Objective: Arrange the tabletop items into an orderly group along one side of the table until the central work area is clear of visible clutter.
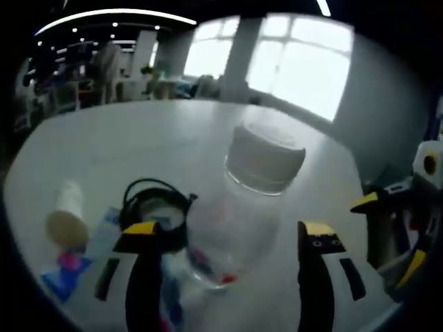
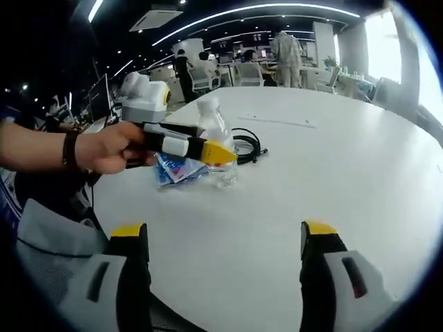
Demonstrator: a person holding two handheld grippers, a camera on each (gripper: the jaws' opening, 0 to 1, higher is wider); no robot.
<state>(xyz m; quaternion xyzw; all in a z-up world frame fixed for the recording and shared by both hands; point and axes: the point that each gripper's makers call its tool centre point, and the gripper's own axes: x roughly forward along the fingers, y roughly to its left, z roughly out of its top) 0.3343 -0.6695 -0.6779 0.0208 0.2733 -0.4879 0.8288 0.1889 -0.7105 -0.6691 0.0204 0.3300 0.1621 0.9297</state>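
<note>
Left gripper view: the left gripper point(image 1: 232, 238) rises from the bottom edge with its yellow-tipped black fingers point(image 1: 143, 238) set wide on either side of a clear plastic bottle point(image 1: 239, 221), whether they touch it cannot be told. The bottle tilts toward the upper right of the frame, its white cap point(image 1: 266, 155) at centre. Just left of the bottle's base, at lower left, lies a coiled black cable point(image 1: 156, 207); further left lie a blue packet point(image 1: 76, 266) and a small white bottle point(image 1: 68, 214) seen end-on. All rest on a white round desk point(image 1: 138, 138). At the right edge, the right gripper point(image 1: 398, 232) enters with yellow tips.

Right gripper view: the right gripper point(image 2: 221, 238) shows its fingers point(image 2: 131, 238) spread wide at the bottom of the frame, with nothing between them, above bare desk surface. At centre left, a hand point(image 2: 111, 146) holds the left gripper against the clear bottle, which stands beside the blue packet and the black cable. Desks, chairs and people occupy the upper background.
</note>
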